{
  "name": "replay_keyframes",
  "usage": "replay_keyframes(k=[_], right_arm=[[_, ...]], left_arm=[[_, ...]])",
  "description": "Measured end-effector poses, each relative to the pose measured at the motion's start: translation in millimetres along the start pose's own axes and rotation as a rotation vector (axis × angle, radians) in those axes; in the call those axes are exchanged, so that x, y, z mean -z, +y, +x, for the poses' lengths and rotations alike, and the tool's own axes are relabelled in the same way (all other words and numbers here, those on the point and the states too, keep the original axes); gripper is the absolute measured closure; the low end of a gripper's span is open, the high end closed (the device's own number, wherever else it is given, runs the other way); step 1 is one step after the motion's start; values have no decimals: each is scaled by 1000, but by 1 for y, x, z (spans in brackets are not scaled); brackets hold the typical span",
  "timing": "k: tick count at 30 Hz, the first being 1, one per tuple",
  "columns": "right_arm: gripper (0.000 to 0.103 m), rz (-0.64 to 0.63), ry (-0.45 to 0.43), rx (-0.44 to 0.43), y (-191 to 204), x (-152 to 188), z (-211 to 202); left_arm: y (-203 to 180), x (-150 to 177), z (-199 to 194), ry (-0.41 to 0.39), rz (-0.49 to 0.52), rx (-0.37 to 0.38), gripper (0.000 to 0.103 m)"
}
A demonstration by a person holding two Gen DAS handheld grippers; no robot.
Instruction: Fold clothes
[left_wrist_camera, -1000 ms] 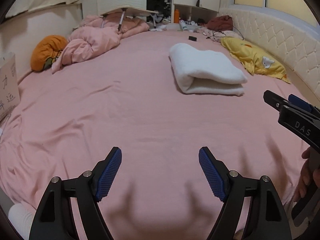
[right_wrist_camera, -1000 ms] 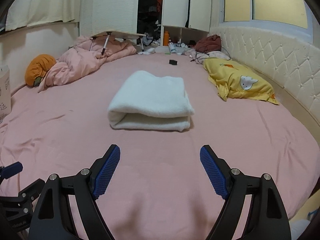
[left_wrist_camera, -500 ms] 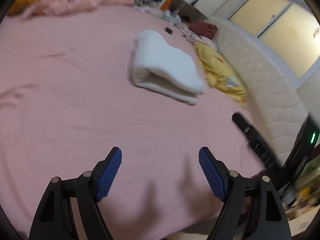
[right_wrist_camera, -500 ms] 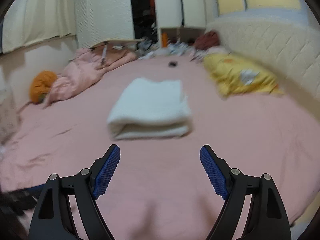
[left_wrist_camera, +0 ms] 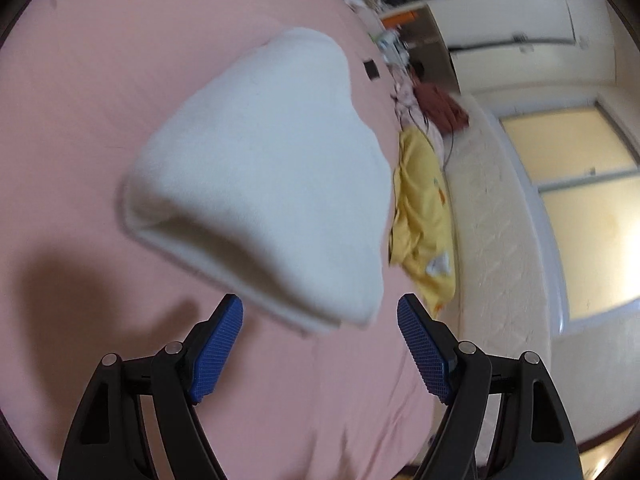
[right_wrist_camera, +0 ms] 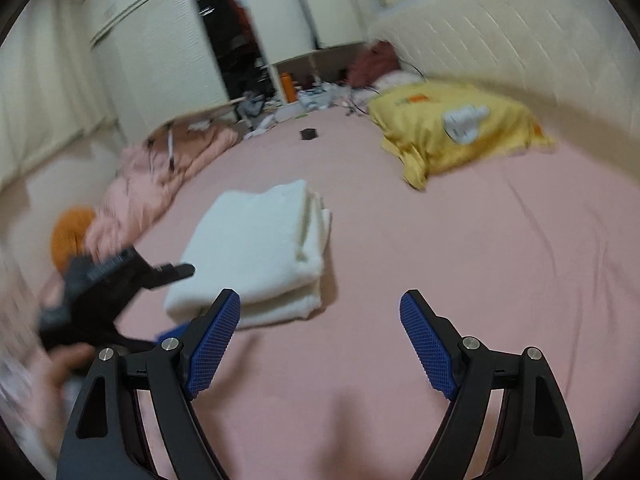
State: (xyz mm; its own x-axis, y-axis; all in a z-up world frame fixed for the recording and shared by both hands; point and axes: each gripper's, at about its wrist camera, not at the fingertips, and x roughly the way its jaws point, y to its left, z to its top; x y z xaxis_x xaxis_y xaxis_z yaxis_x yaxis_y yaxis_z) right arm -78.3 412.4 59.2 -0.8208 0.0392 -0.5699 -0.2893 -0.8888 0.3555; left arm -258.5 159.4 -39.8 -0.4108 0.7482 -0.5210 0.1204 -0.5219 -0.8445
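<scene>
Since a second ago: both grippers swung in toward the folded white fleece garment (left_wrist_camera: 264, 176); it fills most of the left wrist view now, and that view has rolled hard, so the room looks tipped sideways.
Garment: folded into a thick stack, lying flat on the pink bedsheet (right_wrist_camera: 460, 272), nothing gripping it.
Left gripper (left_wrist_camera: 320, 354): blue pads spread wide, empty, hovering just short of the stack's near folded edge. From the right wrist view it's the blurry black thing (right_wrist_camera: 120, 276) at the stack's left side, with a hand (right_wrist_camera: 60, 368) on the grip.
Right gripper (right_wrist_camera: 320, 346): pads also wide apart, empty; its left pad overlaps the stack's near corner in the picture, can't tell if it touches.
Further out: yellow pillow with a white cartoon print (right_wrist_camera: 460, 128) by the cream quilted headboard (right_wrist_camera: 500, 40), well apart from the garment.
Left side: crumpled pink duvet (right_wrist_camera: 160, 176) and an orange cushion (right_wrist_camera: 70, 232).
Back: small black object (right_wrist_camera: 309, 134) on the sheet, white wardrobes (right_wrist_camera: 160, 60) behind it.
</scene>
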Motion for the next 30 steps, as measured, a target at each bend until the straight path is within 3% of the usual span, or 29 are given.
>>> replay_keyframes(k=[3,6,7,8,9,12,13,14,15,16,18,19,20,21,24,25,26,27,28,29,30], right_arm=[[21,121,12,-41,-24,-7,2],[21,172,9,-53,-36,-14,2],[21,182,5,-57,-39,-15,1],[21,192,2,-62,-41,-16,0],[21,201,1,-66,-44,-16,-1],[21,235,3,-79,-50,-17,-2],[21,247,5,-83,-52,-17,-2],[21,266,5,-88,-55,-18,-2],[21,282,2,-93,-58,-18,-3],[21,291,1,-97,-59,-18,-3],[21,298,0,-102,-60,-19,-4],[21,297,0,-101,-60,-19,-3],[21,296,1,-100,-60,-19,-3],[21,293,2,-100,-60,-19,-3],[21,280,2,-97,-58,-19,-3],[21,279,1,-100,-57,-19,-4],[21,278,0,-102,-57,-19,-4],[21,277,-1,-105,-57,-19,-4],[21,276,-2,-107,-56,-19,-4],[21,276,-3,-110,-56,-19,-4],[21,268,-2,-112,-54,-20,-4]], left_arm=[[-2,-6,32,7,-28,-28,24],[-9,-10,61,16,-35,-16,32],[-13,-9,68,20,-29,0,48],[-17,-8,71,14,-12,3,78],[-22,-6,75,9,6,6,87],[-25,1,73,-18,11,6,87],[-24,1,70,-20,-8,26,73],[-25,3,69,-21,-22,36,40],[-28,5,69,-24,-28,41,28],[-31,6,72,-21,-32,42,25],[-36,8,87,-1,-29,33,25],[-38,9,95,9,-27,29,35],[-41,11,102,19,-26,25,70],[-43,12,110,29,-24,21,78],[-42,14,111,16,-41,41,77],[-41,15,109,16,-45,44,67],[-41,16,110,30,-47,39,42],[-41,17,110,43,-45,40,34],[-42,19,112,53,-34,43,36],[-43,20,113,62,-12,29,76],[-45,20,116,76,12,7,84]])
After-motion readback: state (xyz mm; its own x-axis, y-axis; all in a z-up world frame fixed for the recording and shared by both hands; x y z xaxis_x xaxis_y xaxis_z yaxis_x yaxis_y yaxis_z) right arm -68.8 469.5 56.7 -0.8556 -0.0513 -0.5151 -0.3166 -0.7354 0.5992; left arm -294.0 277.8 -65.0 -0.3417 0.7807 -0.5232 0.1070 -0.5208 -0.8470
